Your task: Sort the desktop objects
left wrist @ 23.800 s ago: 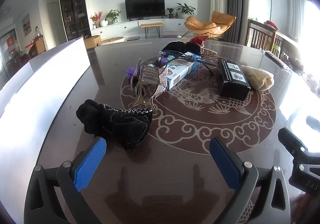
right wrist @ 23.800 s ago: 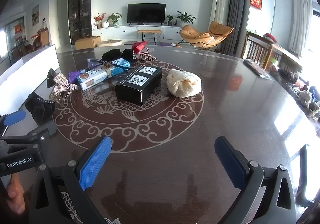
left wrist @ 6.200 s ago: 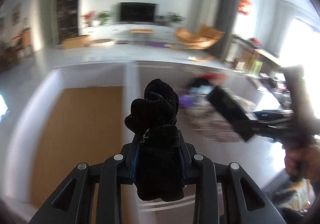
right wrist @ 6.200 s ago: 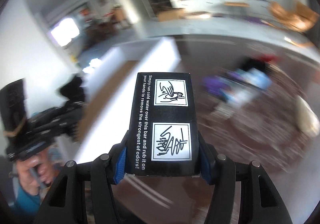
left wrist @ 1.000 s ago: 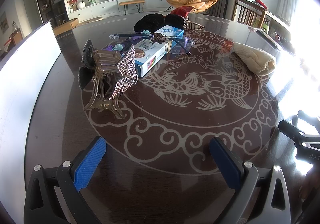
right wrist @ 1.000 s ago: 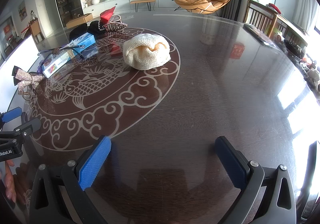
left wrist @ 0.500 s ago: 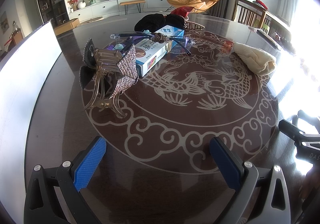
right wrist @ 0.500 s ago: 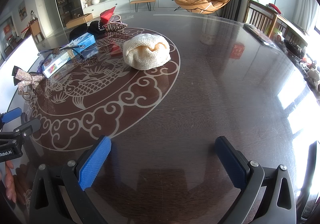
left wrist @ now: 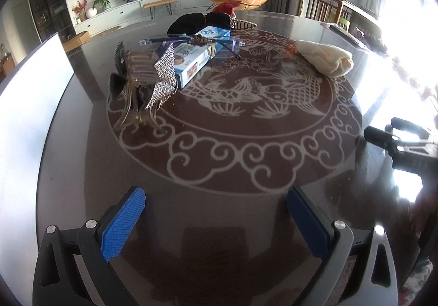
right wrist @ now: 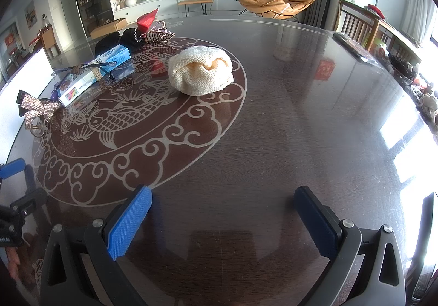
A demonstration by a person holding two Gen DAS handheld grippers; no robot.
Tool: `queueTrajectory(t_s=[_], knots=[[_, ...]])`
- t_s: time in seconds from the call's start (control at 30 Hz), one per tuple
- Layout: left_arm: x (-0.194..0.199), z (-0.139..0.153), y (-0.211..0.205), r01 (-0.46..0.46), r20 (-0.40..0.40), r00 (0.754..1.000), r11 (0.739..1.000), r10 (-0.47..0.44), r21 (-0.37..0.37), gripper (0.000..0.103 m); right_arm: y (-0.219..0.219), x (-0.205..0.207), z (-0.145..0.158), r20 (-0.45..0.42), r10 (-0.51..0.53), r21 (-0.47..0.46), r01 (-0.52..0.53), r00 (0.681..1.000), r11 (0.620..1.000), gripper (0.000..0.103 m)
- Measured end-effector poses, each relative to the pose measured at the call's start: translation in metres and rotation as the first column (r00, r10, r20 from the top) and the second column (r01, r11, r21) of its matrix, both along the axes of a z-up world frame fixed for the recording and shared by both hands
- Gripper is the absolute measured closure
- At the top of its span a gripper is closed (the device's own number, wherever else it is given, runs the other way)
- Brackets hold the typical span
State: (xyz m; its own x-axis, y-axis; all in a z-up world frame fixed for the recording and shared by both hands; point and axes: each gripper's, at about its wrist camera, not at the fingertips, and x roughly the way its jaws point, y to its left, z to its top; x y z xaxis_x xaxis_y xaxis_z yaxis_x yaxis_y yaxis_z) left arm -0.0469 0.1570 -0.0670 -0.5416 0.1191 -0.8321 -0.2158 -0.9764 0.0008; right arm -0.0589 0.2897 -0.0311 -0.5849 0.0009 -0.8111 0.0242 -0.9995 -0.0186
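- Bench, dark and glossy with a pale fish-and-cloud medallion, carries everything; a white panel stands along its edge to the left of the left tool.
- Left tool hovers low over bare bench, blue pads spread wide, holding nothing.
- Ahead and to its left, nearest of the objects, stands a rhinestone bow hair claw; nothing lies between it and the tool.
- Just behind the claw lies a blue-and-white box with a pair of glasses resting across it.
- Beyond the box sits a black fabric bundle with a red item behind it.
- Cream knitted hat lies far ahead to the right of the left tool, well apart from the box.
- Right tool is likewise spread wide and empty above bare bench.
- The knitted hat sits ahead and slightly left of it, with open bench between them.
- The left tool's tip shows at that view's left edge.
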Motion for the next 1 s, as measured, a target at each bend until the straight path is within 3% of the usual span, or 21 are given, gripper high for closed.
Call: queueTrajectory(t_s=[0.23, 0.4, 0.63, 1.0], knots=[[0.011, 0.002, -0.002, -0.039, 0.022, 0.999, 0.999, 0.039, -0.010, 0.000, 0.000, 0.000, 0.000, 0.000, 0.000, 0.000, 0.000, 1.000, 1.000, 0.000], [0.017, 0.002, -0.006, 0.014, 0.035, 0.999, 1.000, -0.013, -0.010, 0.000, 0.000, 0.000, 0.000, 0.000, 0.000, 0.000, 0.000, 1.000, 1.000, 0.000], [0.026, 0.005, -0.021, -0.005, 0.016, 1.000, 1.000, 0.005, 0.022, 0.000, 0.000, 0.000, 0.000, 0.000, 0.000, 0.000, 0.000, 1.000, 1.000, 0.000], [-0.010, 0.051, -0.068, -0.130, -0.029, 0.991, 0.985, 0.134, 0.114, 0.000, 0.000, 0.000, 0.000, 0.000, 0.000, 0.000, 0.000, 1.000, 1.000, 0.000]])
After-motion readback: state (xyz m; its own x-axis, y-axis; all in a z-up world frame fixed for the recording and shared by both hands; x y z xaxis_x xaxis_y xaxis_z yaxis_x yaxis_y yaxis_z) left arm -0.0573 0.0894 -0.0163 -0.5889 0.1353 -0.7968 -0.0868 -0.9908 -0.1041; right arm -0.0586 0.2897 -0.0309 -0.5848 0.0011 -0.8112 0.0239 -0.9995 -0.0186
